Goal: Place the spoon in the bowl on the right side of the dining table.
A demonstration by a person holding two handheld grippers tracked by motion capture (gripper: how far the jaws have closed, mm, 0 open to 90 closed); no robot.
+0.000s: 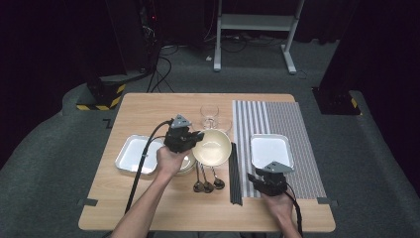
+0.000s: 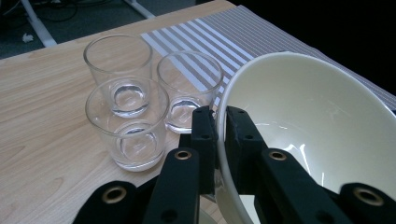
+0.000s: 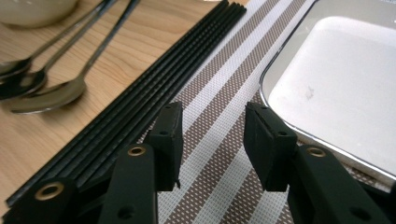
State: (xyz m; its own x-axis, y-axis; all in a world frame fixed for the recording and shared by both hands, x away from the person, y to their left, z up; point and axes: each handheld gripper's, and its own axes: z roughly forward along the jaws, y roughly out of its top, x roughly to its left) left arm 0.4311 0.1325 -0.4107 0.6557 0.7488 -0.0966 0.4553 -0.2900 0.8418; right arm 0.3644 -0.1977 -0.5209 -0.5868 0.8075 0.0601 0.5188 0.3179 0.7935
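Observation:
My left gripper [image 1: 195,136] [image 2: 220,114] is shut on the rim of a cream bowl [image 1: 212,147] [image 2: 303,107], which is tilted and held just above the wooden table [image 1: 148,109]. Right behind the bowl stand three clear glasses [image 1: 209,115] [image 2: 127,123]. My right gripper [image 1: 262,177] [image 3: 212,121] hovers open over the striped placemat [image 1: 297,129] [image 3: 219,177], with nothing between its jaws. Several black chopsticks [image 1: 235,173] [image 3: 154,88] lie just to its left along the mat's edge. A white metal tray [image 1: 271,136] [image 3: 285,51] sits just ahead to its right.
Three spoons [image 1: 208,181] [image 3: 46,88] lie left of the chopsticks. Another cream bowl [image 1: 187,166] rests under my left hand. A second metal tray [image 1: 130,153] is at the table's left. Beyond the table stand a white desk frame [image 1: 252,22] and cables on the floor.

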